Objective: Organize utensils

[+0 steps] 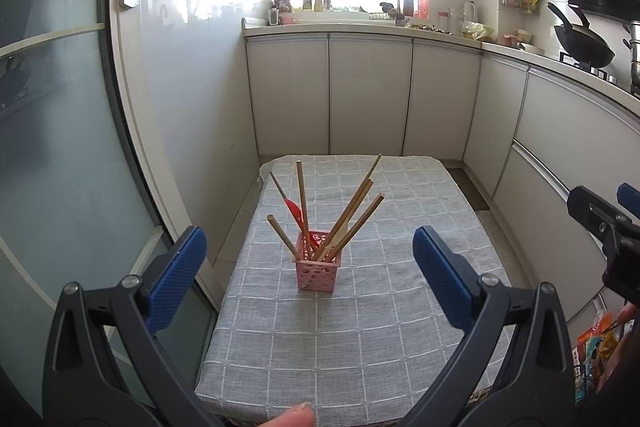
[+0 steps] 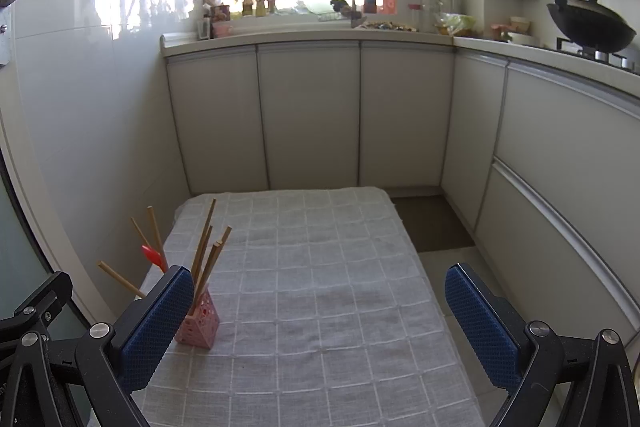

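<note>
While both grippers hang empty with their jaws spread wide, the pink utensil holder (image 1: 318, 261) stands upright on the grey checked bench (image 1: 360, 327), chopsticks (image 1: 356, 215) fanning upward. It lies straight ahead of the left gripper (image 1: 310, 275), the nearer one. From the right gripper (image 2: 320, 323) it sits off left, beside the left fingertip (image 2: 160, 323).

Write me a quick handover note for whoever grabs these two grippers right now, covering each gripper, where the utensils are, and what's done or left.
Left gripper: open, empty, held above the near end of the table, pointing at the holder.
Right gripper: open, empty, over the table to the right of the holder.
Pink holder: upright on the grey checked cloth, towards the left side.
Chopsticks and a red utensil: standing in the holder, leaning outward.
Done: every utensil in view is in the holder.
Left: nothing loose shows on the cloth; perhaps check outside the frame.
</note>
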Demonstrator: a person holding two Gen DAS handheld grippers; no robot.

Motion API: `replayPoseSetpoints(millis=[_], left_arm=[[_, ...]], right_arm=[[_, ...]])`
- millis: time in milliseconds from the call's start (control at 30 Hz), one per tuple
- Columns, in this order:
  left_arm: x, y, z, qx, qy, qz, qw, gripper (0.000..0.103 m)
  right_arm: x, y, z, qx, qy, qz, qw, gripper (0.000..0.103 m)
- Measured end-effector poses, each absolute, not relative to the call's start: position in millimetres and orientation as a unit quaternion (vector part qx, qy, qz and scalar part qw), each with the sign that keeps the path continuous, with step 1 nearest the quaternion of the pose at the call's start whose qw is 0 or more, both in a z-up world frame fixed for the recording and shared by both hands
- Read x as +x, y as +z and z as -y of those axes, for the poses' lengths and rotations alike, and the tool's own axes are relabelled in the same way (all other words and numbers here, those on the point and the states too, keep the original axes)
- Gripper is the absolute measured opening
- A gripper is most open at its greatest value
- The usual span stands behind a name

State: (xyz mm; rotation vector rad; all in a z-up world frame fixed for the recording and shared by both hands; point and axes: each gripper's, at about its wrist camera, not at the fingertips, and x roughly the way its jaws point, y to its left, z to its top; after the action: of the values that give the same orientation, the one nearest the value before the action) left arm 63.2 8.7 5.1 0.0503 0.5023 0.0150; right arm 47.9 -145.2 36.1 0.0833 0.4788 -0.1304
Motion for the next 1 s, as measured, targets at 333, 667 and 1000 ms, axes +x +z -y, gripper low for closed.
replayPoseSetpoints(millis=[333, 667, 1000], left_arm=[[63.2, 5.4, -8.6, 0.026, 0.007, -0.249, 0.968, 0.102], [62.5, 6.3, -9.2, 0.026, 0.008, -0.250, 0.968, 0.102], [62.7, 7.0, -10.4, 0.025, 0.008, -0.251, 0.968, 0.102]], right_arm=[[47.5, 36.0, 144.6, 0.041, -0.065, -0.237, 0.968, 0.103], [47.5, 36.1, 144.9, 0.041, -0.066, -0.236, 0.969, 0.103], [46.5, 34.9, 143.7, 0.038, -0.064, -0.238, 0.968, 0.103]])
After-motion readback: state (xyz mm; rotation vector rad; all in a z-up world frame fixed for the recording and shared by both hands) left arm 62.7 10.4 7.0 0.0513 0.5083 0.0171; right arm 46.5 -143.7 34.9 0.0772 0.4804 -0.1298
